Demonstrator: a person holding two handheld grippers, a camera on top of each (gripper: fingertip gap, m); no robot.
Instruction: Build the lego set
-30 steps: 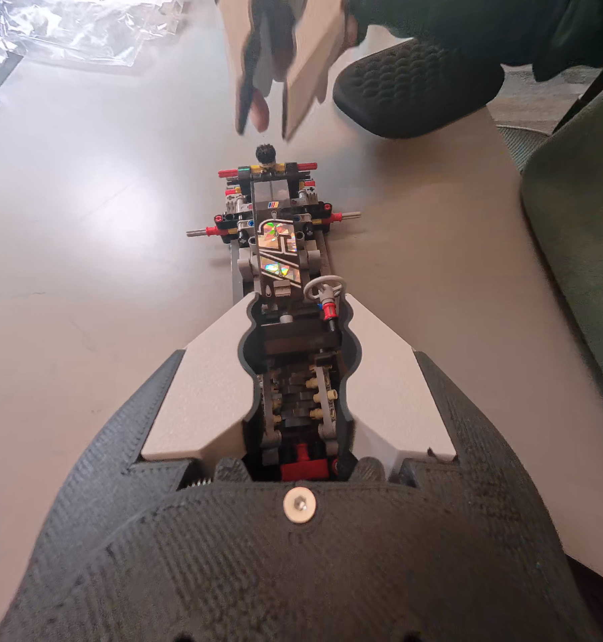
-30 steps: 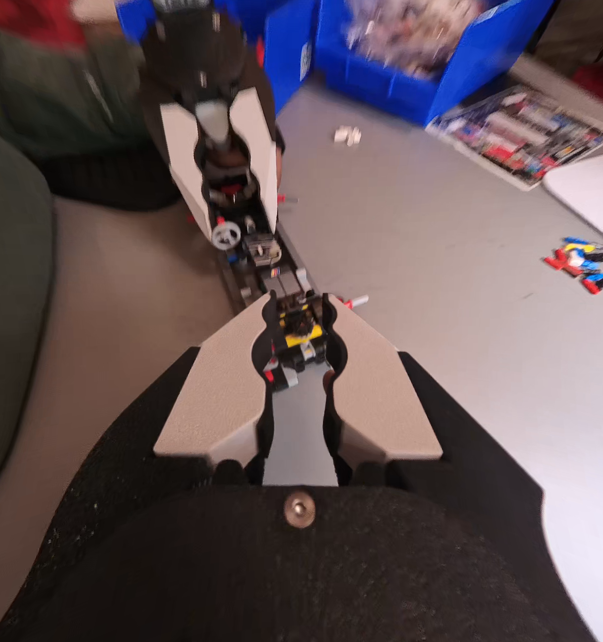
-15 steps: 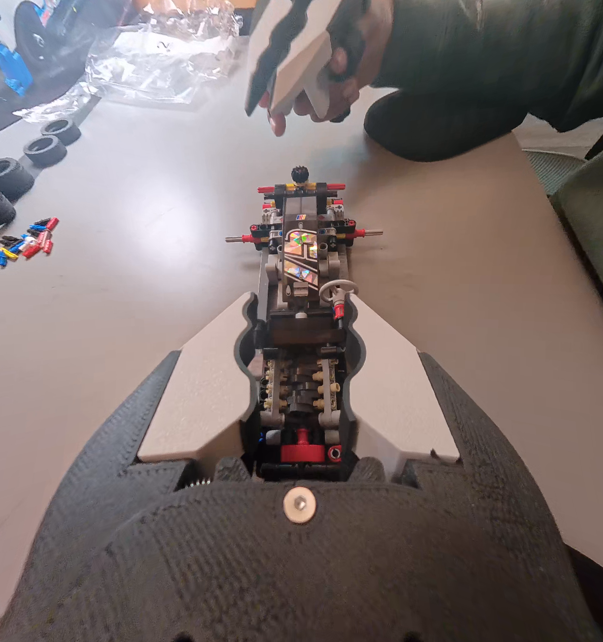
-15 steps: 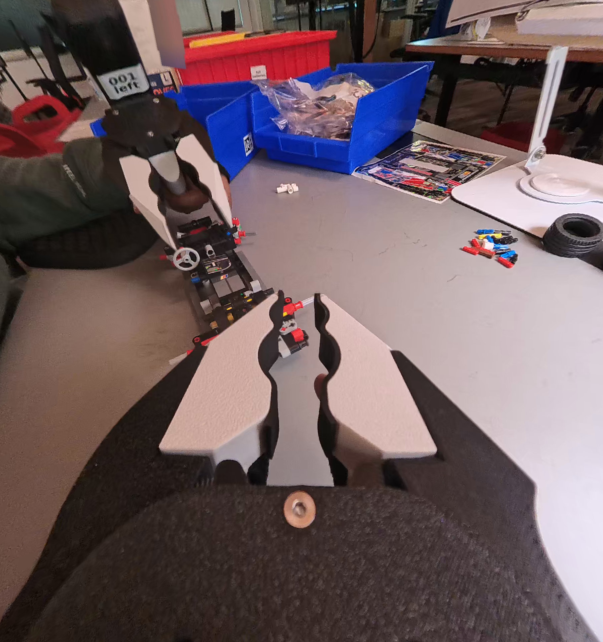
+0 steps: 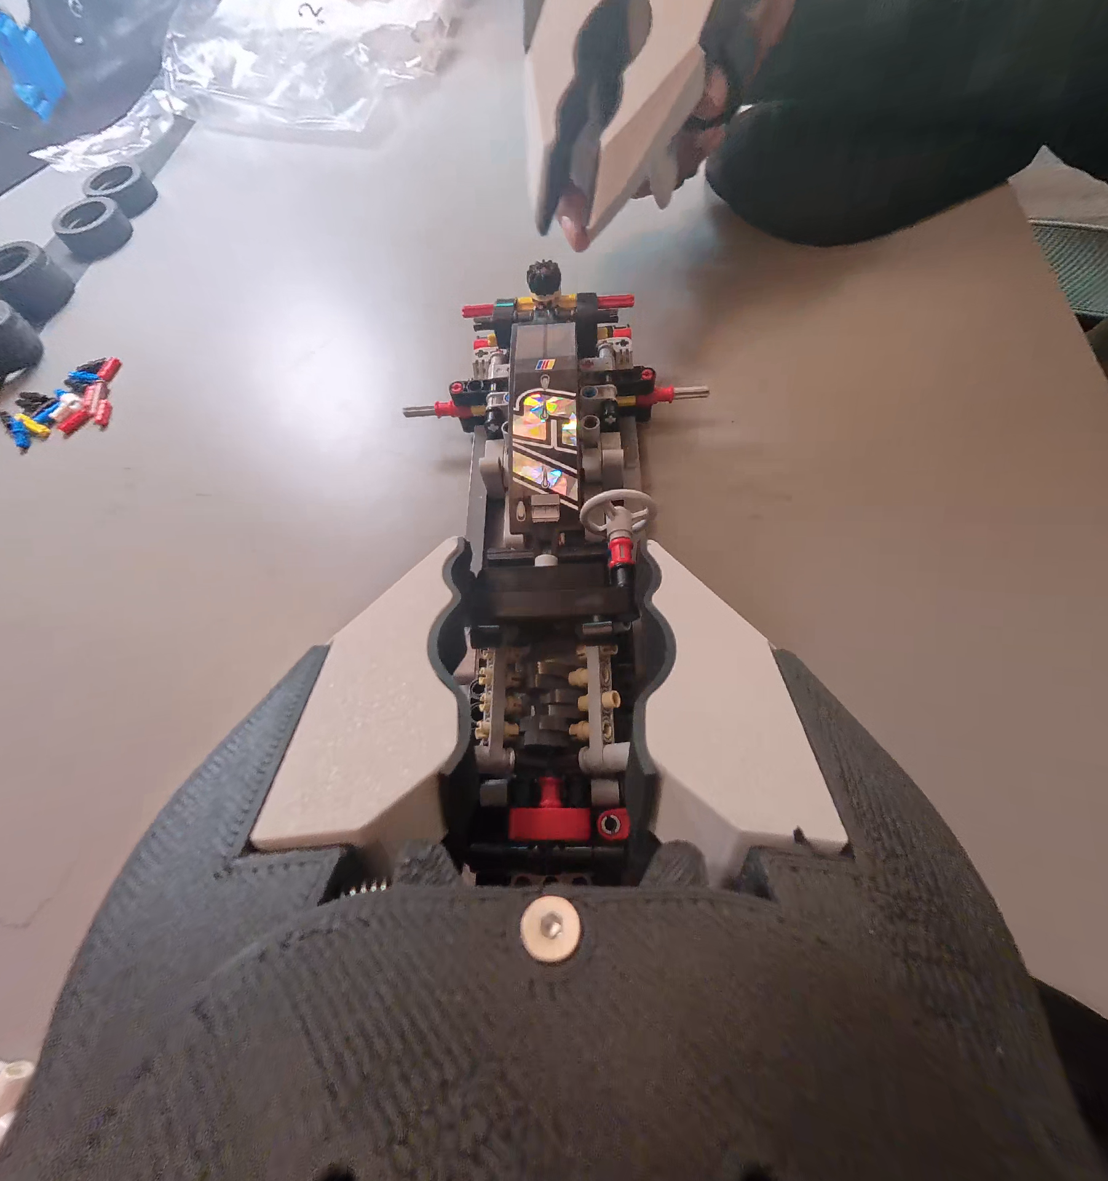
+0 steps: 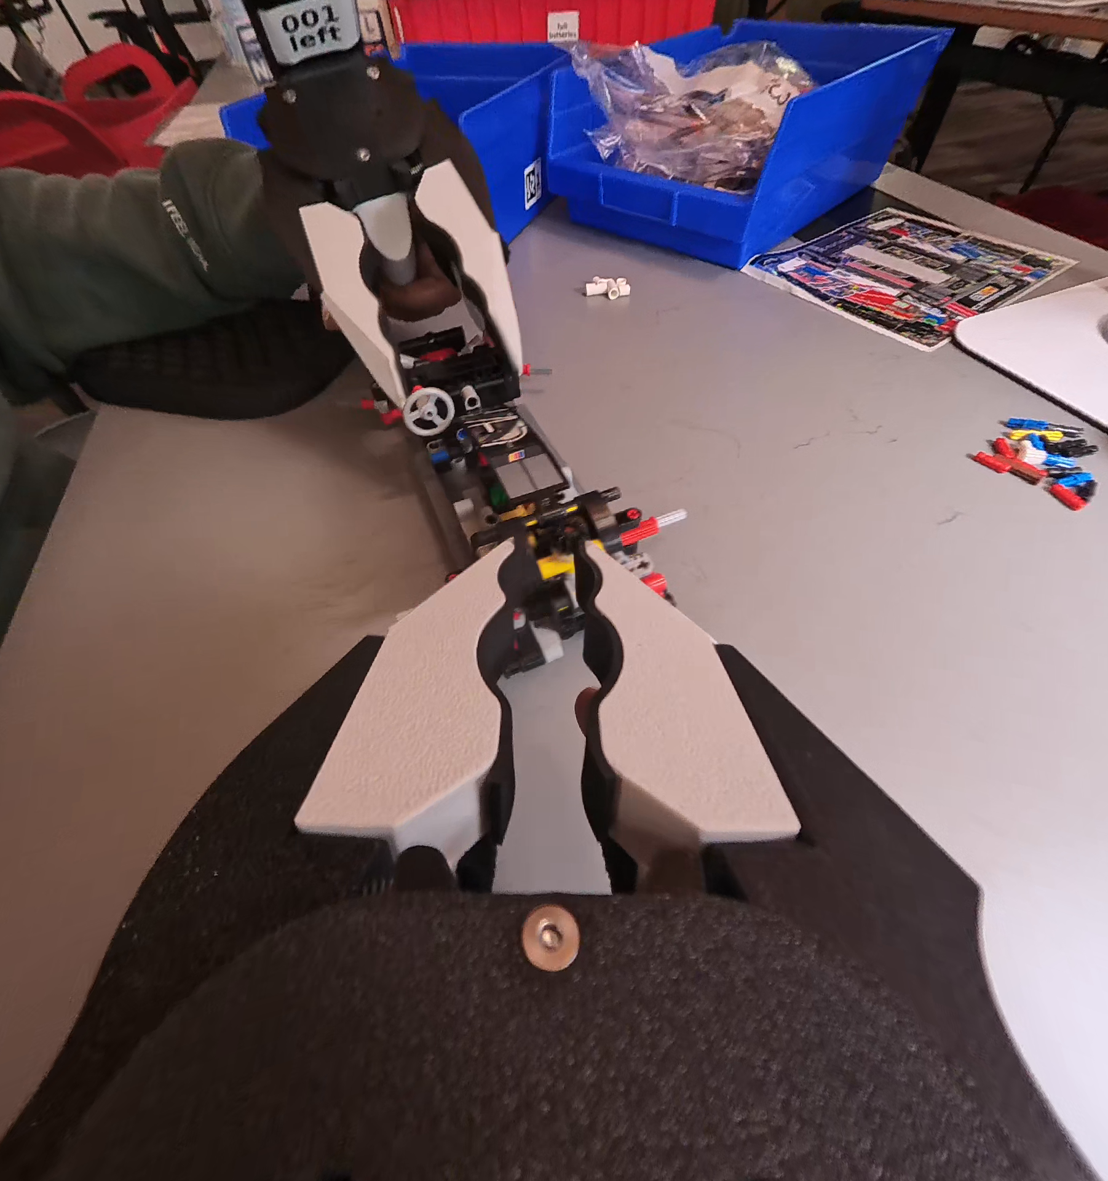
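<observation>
Both seen: left gripper [image 5: 551, 562] clamped on lego chassis [image 5: 548, 460]; right gripper [image 6: 548, 549] parted above its front.

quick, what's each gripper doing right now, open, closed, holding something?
Left gripper: shut on the rear of the lego car.
Right gripper: open, holding nothing, above the car's front end.

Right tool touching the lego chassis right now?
Apart. The left wrist view shows the right tool past the front end of the lego chassis, with a strip of table visible between its tips and the black gear.
</observation>
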